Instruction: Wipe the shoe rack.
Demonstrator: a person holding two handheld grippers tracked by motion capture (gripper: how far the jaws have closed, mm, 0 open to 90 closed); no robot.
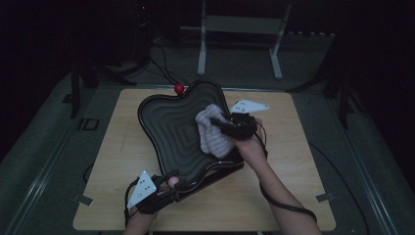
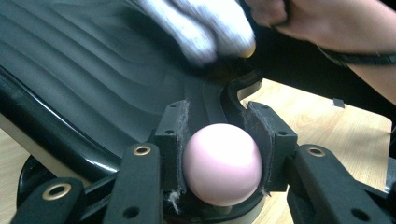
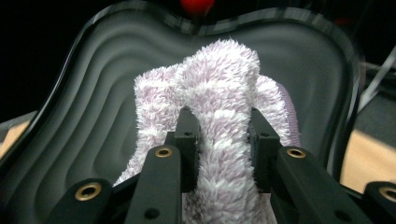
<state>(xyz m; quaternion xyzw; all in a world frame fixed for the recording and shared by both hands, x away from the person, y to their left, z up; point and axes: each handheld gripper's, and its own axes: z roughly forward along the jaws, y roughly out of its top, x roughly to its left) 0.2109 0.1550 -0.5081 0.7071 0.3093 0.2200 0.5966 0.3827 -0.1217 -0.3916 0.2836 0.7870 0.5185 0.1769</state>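
A black tray (image 1: 169,127) with wavy ridges stands tilted on the wooden table, its near rim low. My left gripper (image 1: 171,188) grips a pink ball (image 2: 222,163) at the tray's near rim (image 2: 56,135), with both pads pressed on it. A fluffy white and lilac cloth (image 1: 214,134) lies against the tray's ridged face (image 3: 93,116). My right gripper (image 1: 222,122) is shut on a fold of this cloth (image 3: 219,70), which bulges above and beside the jaws. A red ball (image 1: 179,88) sits at the tray's far rim.
The wooden table (image 1: 293,186) has bare room to the right and along its front edge. Behind it stands a white frame (image 1: 240,29) on two legs. Dark cables (image 1: 161,68) run over the floor at the back.
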